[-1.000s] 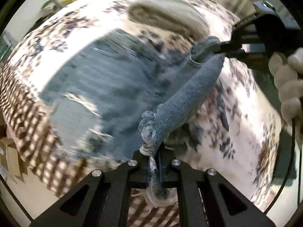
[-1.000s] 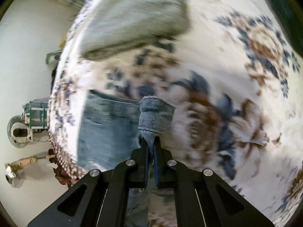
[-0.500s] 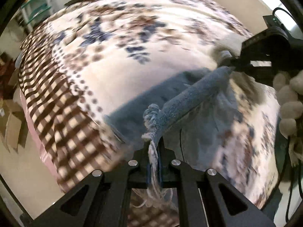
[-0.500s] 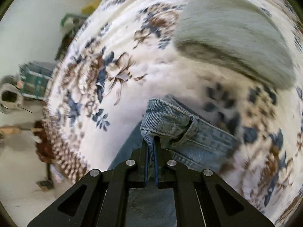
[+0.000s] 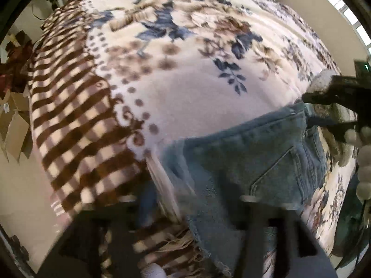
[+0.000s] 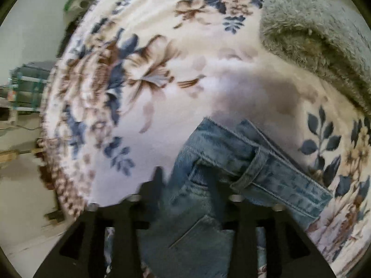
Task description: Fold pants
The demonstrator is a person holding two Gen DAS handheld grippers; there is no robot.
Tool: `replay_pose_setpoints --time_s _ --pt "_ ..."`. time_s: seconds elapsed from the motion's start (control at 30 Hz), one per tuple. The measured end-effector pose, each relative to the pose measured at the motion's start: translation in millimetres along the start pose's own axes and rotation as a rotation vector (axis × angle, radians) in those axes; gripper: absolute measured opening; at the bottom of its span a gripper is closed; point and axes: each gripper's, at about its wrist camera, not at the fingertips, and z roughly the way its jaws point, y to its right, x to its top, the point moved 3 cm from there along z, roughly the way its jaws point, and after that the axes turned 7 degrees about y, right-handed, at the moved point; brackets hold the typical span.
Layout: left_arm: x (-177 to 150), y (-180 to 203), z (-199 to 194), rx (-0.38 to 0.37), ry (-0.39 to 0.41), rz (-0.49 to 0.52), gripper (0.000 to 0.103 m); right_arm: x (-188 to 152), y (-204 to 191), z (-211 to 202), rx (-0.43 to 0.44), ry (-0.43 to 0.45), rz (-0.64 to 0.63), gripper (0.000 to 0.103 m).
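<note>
The pants (image 5: 250,159) are light blue denim, faded and worn, lying flat on a floral blanket (image 5: 185,92) near its checked border. In the left wrist view a back pocket with double stitching faces up, and a frayed, ragged hem with loose pale threads hangs at the near edge. In the right wrist view the waistband (image 6: 262,162) lies on top toward the far end, with a belt loop across it and its corner reaching out over the blanket. The cloth looks doubled over, one layer resting on another. Parts of both views are blurred.
</note>
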Motion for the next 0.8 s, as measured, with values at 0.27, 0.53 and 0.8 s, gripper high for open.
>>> replay_pose_setpoints --time_s 0.27,0.53,0.8 --pt "-32 1 -43 -0.030 0.041 -0.160 0.081 -49 66 -65 0.053 0.033 0.035 0.098" --pt "-141 41 -29 -0.187 -0.189 -0.527 0.081 -124 160 -93 0.031 -0.031 -0.005 0.099" --pt "-178 81 21 -0.261 -0.238 -0.785 0.081 -141 217 -76 0.089 -0.061 -0.008 0.099"
